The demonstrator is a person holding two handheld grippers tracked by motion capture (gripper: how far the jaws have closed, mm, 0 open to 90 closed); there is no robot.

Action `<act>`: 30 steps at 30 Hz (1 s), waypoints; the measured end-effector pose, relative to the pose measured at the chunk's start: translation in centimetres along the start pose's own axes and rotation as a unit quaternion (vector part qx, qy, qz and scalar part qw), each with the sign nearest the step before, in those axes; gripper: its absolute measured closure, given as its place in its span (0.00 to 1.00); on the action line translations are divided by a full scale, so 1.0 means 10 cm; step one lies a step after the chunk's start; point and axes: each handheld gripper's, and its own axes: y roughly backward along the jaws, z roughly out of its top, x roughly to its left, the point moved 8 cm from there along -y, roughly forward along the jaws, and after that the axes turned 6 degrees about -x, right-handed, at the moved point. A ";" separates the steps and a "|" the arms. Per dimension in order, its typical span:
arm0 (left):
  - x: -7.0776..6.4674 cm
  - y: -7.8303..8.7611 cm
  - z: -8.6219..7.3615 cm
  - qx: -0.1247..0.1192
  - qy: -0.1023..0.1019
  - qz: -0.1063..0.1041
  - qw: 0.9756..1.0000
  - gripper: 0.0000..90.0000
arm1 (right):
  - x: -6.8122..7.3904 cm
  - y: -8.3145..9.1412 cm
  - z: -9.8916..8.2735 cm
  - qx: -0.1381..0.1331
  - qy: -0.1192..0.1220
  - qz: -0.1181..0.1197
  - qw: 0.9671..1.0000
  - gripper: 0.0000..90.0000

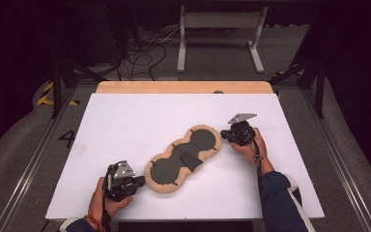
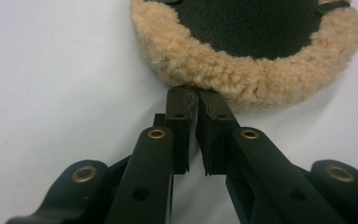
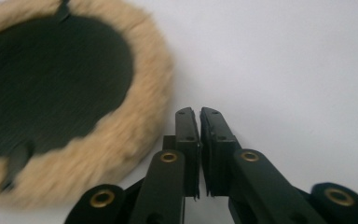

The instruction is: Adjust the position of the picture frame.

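2 claws: left claw (image 1: 137, 182), right claw (image 1: 223, 135) | 1 fleece pad (image 1: 183, 158) | 1 table (image 1: 125, 121)

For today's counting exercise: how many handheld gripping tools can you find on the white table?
2. The left tool sits at the near end of the fleece-edged pad, its tips touching the fleece. The right tool is beside the pad's far end, tips on bare white table.

White table (image 1: 125, 125), fleece-edged pad (image 1: 183, 158) on it
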 end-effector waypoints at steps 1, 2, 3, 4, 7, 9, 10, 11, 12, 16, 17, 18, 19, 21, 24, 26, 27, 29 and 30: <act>0.00 0.00 0.00 -0.001 0.001 0.000 1.000 0.93 | -0.02 -0.03 0.02 -0.004 -0.009 0.004 1.000 0.99; 0.01 -0.01 0.01 -0.001 -0.001 0.001 1.000 0.93 | -0.04 -0.07 0.03 -0.005 -0.018 0.001 1.000 1.00; 0.01 -0.02 0.01 -0.001 -0.001 0.000 1.000 0.94 | -0.07 -0.10 0.04 -0.009 -0.024 -0.001 1.000 1.00; 0.02 -0.03 0.02 0.000 0.002 0.001 1.000 0.94 | -0.08 -0.12 0.06 -0.012 -0.029 0.000 1.000 1.00; 0.03 -0.06 0.05 -0.004 0.006 0.001 1.000 0.95 | -0.09 -0.19 0.11 -0.012 -0.025 -0.003 1.000 1.00; 0.04 -0.06 0.06 -0.004 0.007 0.000 1.000 0.95 | -0.08 -0.20 0.12 -0.009 -0.020 -0.002 1.000 1.00; 0.06 -0.07 0.06 -0.004 0.007 0.002 1.000 0.95 | -0.05 -0.21 0.14 -0.005 -0.019 0.005 1.000 1.00; 0.07 -0.07 0.07 -0.002 0.011 0.002 1.000 0.95 | -0.02 -0.23 0.15 -0.003 -0.011 0.007 1.000 1.00; 0.08 -0.08 0.07 -0.002 0.006 0.002 1.000 0.95 | -0.03 -0.23 0.15 -0.001 -0.007 0.008 1.000 1.00; 0.13 -0.08 0.08 -0.001 0.007 0.012 1.000 0.96 | -0.03 -0.21 0.13 -0.003 -0.010 0.023 1.000 1.00; 0.13 -0.08 0.08 0.000 0.005 0.014 1.000 0.96 | -0.03 -0.20 0.12 -0.003 -0.008 0.025 1.000 1.00; 0.15 -0.07 0.08 0.003 -0.005 0.021 1.000 0.96 | -0.02 -0.19 0.12 -0.006 -0.005 0.023 1.000 1.00; 0.16 -0.06 0.08 0.005 -0.014 0.031 0.999 0.96 | -0.01 -0.18 0.12 -0.005 0.004 0.022 1.000 1.00; 0.18 -0.05 0.06 0.005 -0.016 0.038 0.999 0.96 | 0.02 -0.16 0.09 -0.009 0.003 0.034 0.999 1.00; 0.20 -0.04 0.06 0.004 -0.005 0.036 0.999 0.96 | 0.05 -0.12 0.06 -0.009 0.004 0.046 0.999 1.00; 0.23 -0.04 0.06 0.005 -0.005 0.032 0.999 0.97 | 0.07 -0.08 0.03 -0.010 0.005 0.052 0.999 1.00; 0.23 -0.04 0.06 0.005 -0.005 0.032 0.999 0.97 | 0.07 -0.08 0.03 -0.010 0.005 0.052 0.999 1.00; 0.24 -0.04 0.06 0.004 -0.003 0.029 1.000 0.97 | 0.09 -0.03 -0.01 -0.009 0.002 0.060 0.998 1.00; 0.25 -0.04 0.06 0.006 -0.010 0.026 1.000 0.98 | 0.10 0.00 -0.03 -0.008 0.002 0.061 0.998 1.00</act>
